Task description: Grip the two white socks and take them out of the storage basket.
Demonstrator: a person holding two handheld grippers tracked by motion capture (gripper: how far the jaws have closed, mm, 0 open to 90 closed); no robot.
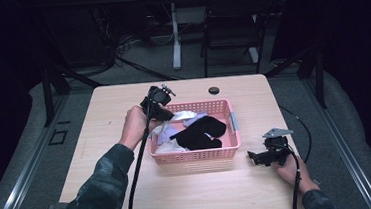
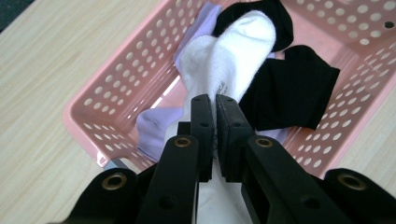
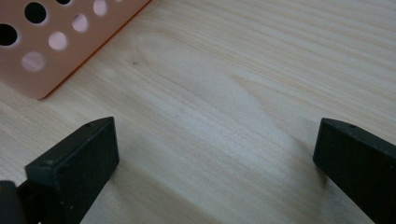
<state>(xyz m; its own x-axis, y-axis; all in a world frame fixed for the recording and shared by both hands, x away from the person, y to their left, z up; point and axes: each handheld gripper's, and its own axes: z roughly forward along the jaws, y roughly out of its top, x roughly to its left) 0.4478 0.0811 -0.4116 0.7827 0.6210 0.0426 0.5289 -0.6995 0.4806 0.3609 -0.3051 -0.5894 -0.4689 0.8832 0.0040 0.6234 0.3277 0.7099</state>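
Left hand-held gripper (image 2: 214, 100): jaws pinched on white sock (image 2: 233, 56), held over pink basket (image 2: 116, 88) on desk (image 1: 131, 199), above black sock (image 2: 294, 88) and lilac cloth (image 2: 154, 128). Right hand-held gripper (image 3: 215, 154): jaws spread wide, nothing btwn, low over desk just beside basket's corner. Step appears to be pulling sock out: lift straight up, keep pinch firm, watch that lilac cloth doesn't ride along.

The right gripper (image 3: 215, 154) hangs low over the pale wood-grain counter (image 3: 243, 74), its two black jaws spread wide apart. A perforated pink basket (image 3: 60, 42) corner sits at the upper left.
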